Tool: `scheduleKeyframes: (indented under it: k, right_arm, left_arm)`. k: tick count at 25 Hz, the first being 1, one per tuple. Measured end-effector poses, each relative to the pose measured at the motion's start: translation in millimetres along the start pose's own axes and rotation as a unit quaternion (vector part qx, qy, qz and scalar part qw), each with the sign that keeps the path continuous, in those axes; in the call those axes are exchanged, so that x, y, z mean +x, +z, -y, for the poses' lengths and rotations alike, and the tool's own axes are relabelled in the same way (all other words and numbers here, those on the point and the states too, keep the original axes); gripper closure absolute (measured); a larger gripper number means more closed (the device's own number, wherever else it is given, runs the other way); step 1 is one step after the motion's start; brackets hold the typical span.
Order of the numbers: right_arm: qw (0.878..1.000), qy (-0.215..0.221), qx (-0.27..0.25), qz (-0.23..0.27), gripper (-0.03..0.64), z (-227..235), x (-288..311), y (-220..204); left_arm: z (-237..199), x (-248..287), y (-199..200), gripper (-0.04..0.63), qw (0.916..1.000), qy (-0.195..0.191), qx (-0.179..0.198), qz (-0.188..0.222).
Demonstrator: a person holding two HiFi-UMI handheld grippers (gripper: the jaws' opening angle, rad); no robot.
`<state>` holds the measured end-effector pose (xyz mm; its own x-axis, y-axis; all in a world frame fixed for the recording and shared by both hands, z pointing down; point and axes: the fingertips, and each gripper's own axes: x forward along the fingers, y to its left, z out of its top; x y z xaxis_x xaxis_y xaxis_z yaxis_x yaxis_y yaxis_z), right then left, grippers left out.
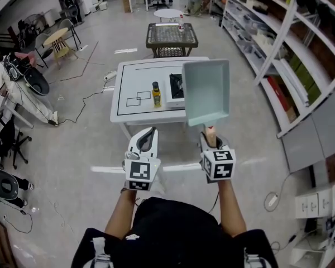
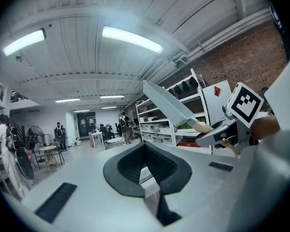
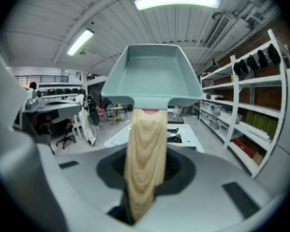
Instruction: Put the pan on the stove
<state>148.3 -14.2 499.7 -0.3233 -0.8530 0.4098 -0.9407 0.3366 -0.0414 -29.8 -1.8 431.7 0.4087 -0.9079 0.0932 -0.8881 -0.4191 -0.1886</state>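
We are aiming the pale-teal square pan (image 1: 206,91), wooden handle (image 3: 144,163) clamped in the right claw (image 1: 210,137), squarely at the black stove (image 1: 176,87); left claw (image 1: 146,141) closed, empty.

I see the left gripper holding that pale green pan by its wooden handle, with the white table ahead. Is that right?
Not quite: the right gripper holds the pale green pan by its wooden handle, as the right gripper view shows. The left gripper holds nothing. The white table is ahead.
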Motion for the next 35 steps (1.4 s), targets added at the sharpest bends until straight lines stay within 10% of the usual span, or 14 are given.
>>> scheduleKeyframes:
  k: [35]
  right_arm:
    - [0.995, -0.082, 0.023, -0.057, 0.520, -5.1, 207.7, 77.1]
  left_arm:
    - [-161.3, 179.9, -35.5, 0.571, 0.9932, -0.104, -0.052, 0.009]
